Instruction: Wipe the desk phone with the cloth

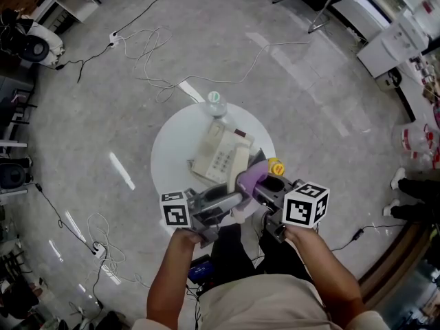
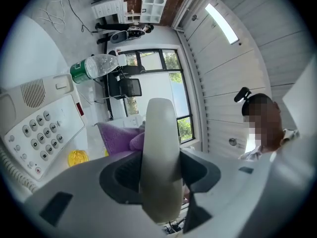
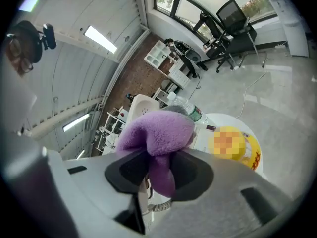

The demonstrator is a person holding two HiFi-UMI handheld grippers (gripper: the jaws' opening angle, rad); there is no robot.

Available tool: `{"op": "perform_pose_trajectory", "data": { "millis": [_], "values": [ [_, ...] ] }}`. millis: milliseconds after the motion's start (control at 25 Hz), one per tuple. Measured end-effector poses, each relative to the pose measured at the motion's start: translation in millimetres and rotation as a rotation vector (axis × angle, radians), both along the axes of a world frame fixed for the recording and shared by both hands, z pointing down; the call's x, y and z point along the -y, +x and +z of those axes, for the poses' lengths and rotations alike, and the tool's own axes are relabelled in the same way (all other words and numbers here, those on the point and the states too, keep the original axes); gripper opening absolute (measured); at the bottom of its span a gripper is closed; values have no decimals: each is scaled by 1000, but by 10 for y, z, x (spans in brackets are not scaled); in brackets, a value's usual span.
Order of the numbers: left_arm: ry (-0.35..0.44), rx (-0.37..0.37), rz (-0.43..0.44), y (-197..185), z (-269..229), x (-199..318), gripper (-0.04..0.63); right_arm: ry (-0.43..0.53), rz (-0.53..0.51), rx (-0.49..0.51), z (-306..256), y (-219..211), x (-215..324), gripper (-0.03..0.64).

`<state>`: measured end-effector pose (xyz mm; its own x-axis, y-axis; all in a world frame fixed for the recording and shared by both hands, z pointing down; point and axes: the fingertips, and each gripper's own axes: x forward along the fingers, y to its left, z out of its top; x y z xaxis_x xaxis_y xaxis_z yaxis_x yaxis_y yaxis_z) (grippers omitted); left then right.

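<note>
The cream desk phone (image 1: 217, 154) lies on the round white table (image 1: 172, 146), and its keypad base (image 2: 39, 125) is at the left of the left gripper view. My left gripper (image 1: 232, 199) (image 2: 159, 170) is shut on the phone's handset (image 2: 159, 152) (image 1: 239, 166), which is lifted off the base and stands between the jaws. My right gripper (image 1: 267, 190) (image 3: 159, 171) is shut on a purple cloth (image 3: 157, 131) (image 1: 250, 178), bunched up just right of the handset (image 3: 140, 107). The cloth (image 2: 118, 138) also shows behind the handset in the left gripper view.
A clear plastic bottle with a green label (image 1: 215, 104) (image 2: 95, 66) lies at the table's far edge. A yellow toy (image 1: 276, 166) (image 3: 233, 145) sits at the table's right side. Cables trail over the grey floor (image 1: 158, 53), with office chairs and desks further off.
</note>
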<state>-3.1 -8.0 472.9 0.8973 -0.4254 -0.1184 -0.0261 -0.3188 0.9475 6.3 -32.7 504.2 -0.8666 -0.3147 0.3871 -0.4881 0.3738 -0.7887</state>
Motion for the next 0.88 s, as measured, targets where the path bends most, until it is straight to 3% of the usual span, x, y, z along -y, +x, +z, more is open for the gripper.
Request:
{"op": "perform_pose_trajectory", "data": {
  "millis": [280,520,680,880],
  "values": [
    [-15,-64,-51,-181,-58,-35,212,5,-54,-29,-78,-61,-375,109],
    [-33,-71,-143,-492,-25,34,212,-6,-149,-44,-114,-109,-875,107],
    [-12,-55,-139,-591,-52,17,212,-15,-174,-47,-69,-110,-1021,107],
    [-1,-33,-62,-434,-75,-168,212,-84,-83,106,-209,-195,-827,107]
  ]
}}
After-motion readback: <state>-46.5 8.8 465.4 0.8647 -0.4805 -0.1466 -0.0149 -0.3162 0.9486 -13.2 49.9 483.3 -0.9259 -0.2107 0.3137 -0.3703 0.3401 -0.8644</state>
